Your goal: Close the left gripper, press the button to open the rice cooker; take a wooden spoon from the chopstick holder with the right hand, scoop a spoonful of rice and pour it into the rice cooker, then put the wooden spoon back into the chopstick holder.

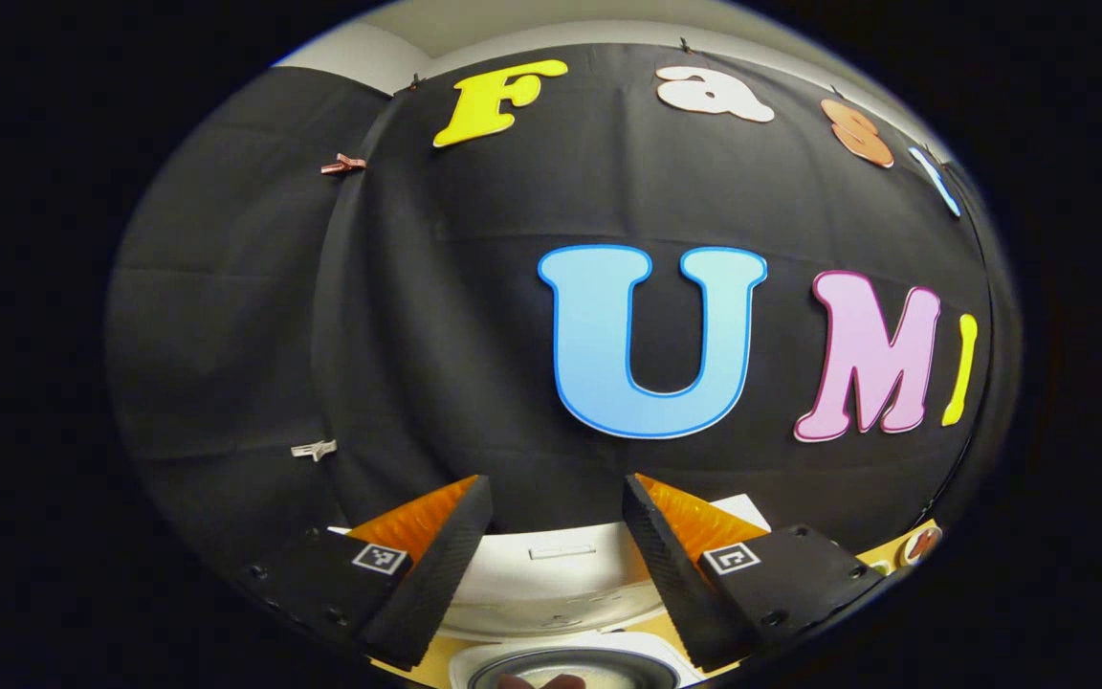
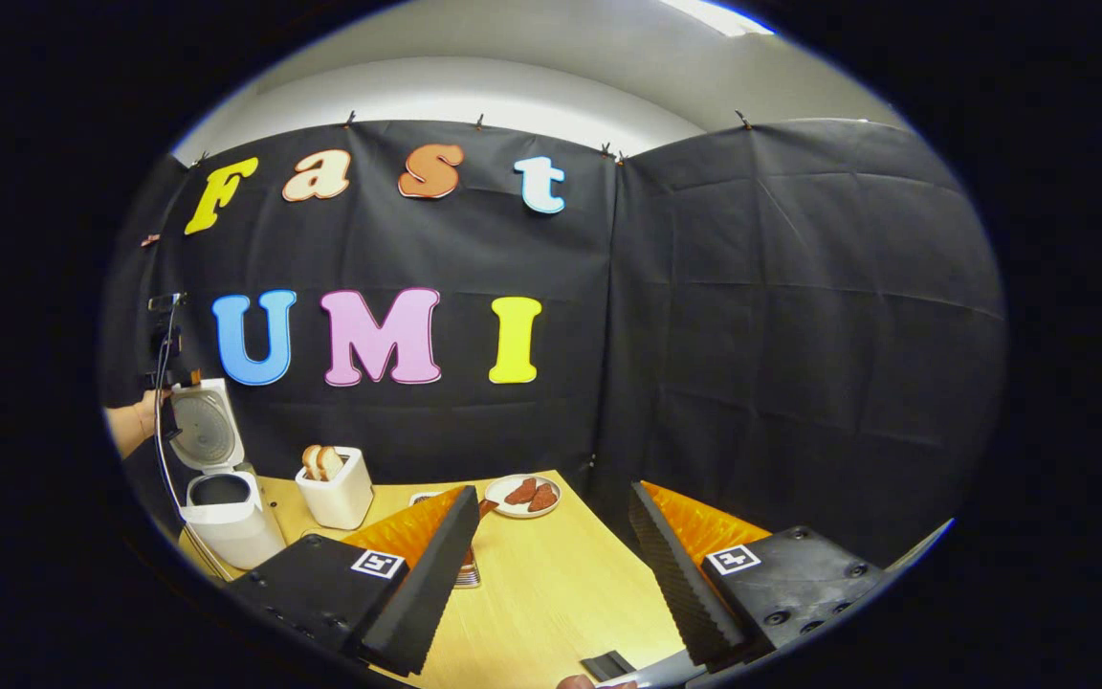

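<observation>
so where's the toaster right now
In the right gripper view, the toaster stands on the table's far left side, between the open rice cooker and a plate.

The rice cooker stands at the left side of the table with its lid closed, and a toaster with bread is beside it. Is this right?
Not quite: the lid is open, standing upright above the rice cooker, as the right gripper view shows. The rest holds: the cooker stands at the left of the table, and the toaster with bread is beside it.

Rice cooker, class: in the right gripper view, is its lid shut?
No. The rice cooker stands with its lid tipped up and back, and the dark pot opening shows beneath it.
</observation>
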`<state>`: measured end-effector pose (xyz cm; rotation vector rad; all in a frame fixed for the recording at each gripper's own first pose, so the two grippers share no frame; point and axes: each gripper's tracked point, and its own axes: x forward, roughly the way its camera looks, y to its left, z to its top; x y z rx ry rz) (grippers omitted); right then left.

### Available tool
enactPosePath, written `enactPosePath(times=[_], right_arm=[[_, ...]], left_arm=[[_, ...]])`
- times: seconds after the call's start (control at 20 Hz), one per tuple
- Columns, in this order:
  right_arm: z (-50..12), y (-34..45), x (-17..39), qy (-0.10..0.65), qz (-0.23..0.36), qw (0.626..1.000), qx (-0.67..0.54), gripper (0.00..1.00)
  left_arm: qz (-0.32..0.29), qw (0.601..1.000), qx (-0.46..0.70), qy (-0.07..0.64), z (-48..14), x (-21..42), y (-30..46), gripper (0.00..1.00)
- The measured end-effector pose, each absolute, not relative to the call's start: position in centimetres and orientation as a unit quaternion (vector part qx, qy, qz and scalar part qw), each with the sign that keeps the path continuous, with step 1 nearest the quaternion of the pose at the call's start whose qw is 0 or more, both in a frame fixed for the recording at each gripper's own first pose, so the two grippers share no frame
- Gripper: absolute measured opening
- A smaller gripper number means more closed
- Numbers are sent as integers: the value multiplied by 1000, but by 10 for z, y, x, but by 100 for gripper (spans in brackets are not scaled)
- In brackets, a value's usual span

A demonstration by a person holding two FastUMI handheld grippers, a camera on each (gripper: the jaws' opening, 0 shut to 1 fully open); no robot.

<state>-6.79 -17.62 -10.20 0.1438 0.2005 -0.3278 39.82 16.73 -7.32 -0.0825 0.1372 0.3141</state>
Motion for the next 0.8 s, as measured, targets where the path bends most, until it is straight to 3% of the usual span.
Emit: enactPosePath(times=[0.25, 0.8], right_arm=[[-107, -192, -65, 110, -156, 976, 100, 99], [-95, -177, -30, 115, -72, 984, 118, 99]], left_arm=[[157, 981, -55, 101, -79, 376, 154, 98], [167, 965, -89, 180, -129, 284, 93, 99]])
